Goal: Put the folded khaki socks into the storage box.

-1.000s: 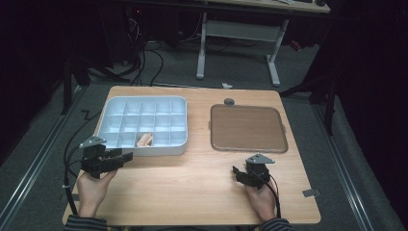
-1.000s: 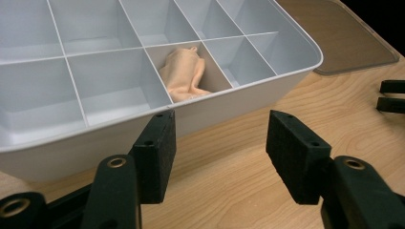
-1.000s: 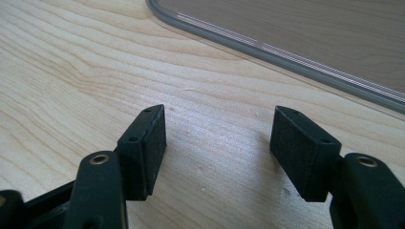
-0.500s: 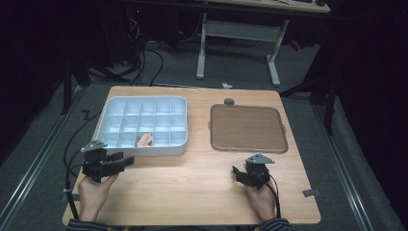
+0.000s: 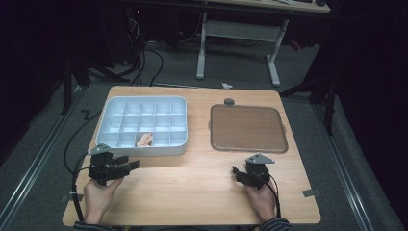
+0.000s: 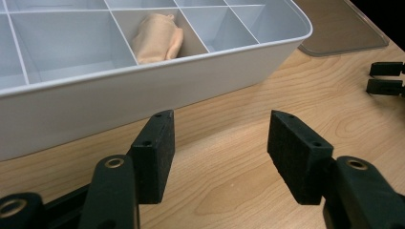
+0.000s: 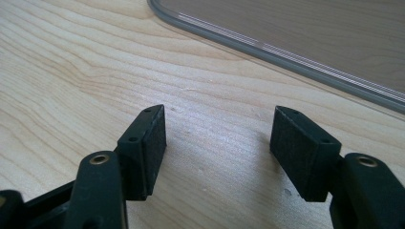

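From the high view, the left gripper (image 5: 126,166) rests on the table (image 5: 192,192) just in front of the white divided tray (image 5: 108,109), the right gripper (image 5: 237,172) below the brown lid (image 5: 248,127). In the left gripper view, jaws gape empty; a beige bundle (image 6: 156,38), perhaps cloth, lies in a front-row compartment. In the right gripper view, jaws stand apart, holding nothing.

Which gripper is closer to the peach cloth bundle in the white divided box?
Left. The left gripper sits just in front of the white divided box, slightly left of the peach cloth bundle. The right gripper rests far off to the right, below the clear lid.
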`<state>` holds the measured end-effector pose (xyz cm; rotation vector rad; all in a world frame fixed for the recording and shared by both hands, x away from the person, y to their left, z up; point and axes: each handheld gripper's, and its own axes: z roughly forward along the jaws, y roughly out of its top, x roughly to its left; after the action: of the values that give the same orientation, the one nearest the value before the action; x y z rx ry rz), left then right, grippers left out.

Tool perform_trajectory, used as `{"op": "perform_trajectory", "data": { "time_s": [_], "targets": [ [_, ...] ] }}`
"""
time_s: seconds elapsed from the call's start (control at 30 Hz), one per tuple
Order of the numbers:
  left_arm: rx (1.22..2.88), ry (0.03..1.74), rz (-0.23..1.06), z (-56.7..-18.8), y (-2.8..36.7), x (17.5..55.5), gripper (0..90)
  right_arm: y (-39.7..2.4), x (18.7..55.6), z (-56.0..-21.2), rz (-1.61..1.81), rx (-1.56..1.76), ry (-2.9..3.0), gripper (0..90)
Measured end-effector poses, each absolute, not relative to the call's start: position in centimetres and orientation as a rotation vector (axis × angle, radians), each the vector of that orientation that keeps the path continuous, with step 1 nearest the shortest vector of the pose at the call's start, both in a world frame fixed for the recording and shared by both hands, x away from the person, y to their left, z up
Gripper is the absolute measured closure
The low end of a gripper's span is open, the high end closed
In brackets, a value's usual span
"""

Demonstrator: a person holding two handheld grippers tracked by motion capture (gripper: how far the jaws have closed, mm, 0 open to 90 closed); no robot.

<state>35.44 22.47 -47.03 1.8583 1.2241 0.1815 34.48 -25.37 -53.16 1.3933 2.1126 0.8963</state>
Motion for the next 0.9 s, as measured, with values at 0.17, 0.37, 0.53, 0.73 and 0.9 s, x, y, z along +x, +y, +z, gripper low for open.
{"op": "perform_trajectory", "data": {
  "time_s": [0.17,0.37,0.53,0.73,0.9],
  "targets": [
    [1.857,1.215,0.17,-47.3,22.1,35.4,43.1,-25.4,34.5,-53.2,0.897,1.392,2.113,37.1],
    [1.856,1.206,0.156,-47.7,21.6,35.5,43.0,-25.4,34.5,-53.2,0.896,1.393,2.113,37.1],
    [1.86,1.201,0.158,-47.9,21.2,35.6,43.0,-25.4,34.5,-53.2,0.896,1.393,2.113,37.1],
    [1.861,1.194,0.157,-48.1,21.0,35.6,43.0,-25.4,34.5,-53.2,0.896,1.393,2.113,37.1],
    [1.857,1.197,0.151,-48.4,20.8,35.5,43.0,-25.4,34.5,-53.2,0.896,1.393,2.113,37.1]
  ]
}}
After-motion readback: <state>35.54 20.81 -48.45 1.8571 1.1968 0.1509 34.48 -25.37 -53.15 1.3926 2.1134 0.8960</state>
